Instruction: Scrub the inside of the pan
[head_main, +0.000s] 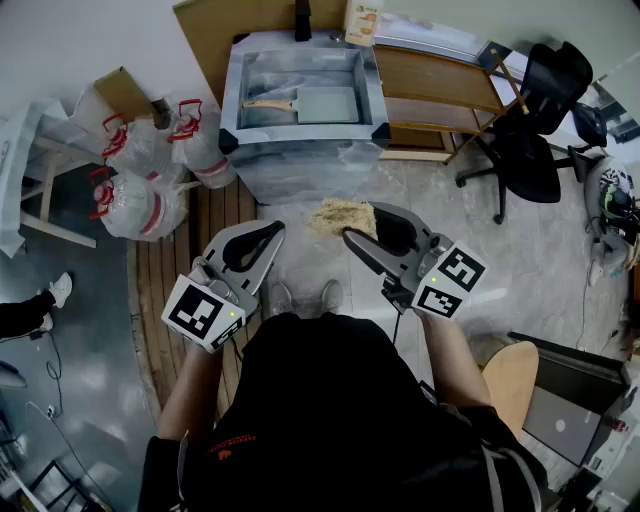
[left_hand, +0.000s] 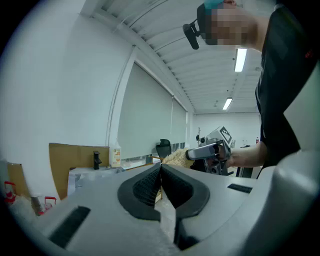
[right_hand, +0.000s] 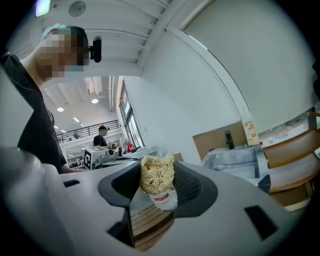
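Upper centre of frame, pan (head_main: 325, 104) lies in sink (head_main: 300, 165), untouched; right gripper (head_main: 362, 222) clamps fibrous scrubber (head_main: 338, 216); left gripper (head_main: 272, 232) closed, empty; approach stage, likely next: carry scrubber into pan.

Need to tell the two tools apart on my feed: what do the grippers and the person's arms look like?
They match. The left gripper and the right gripper both have light grey moulded bodies and black ribbed pads. Each carries a cube of black-and-white square markers at the rear. The person wears a black short-sleeved top with small red print.
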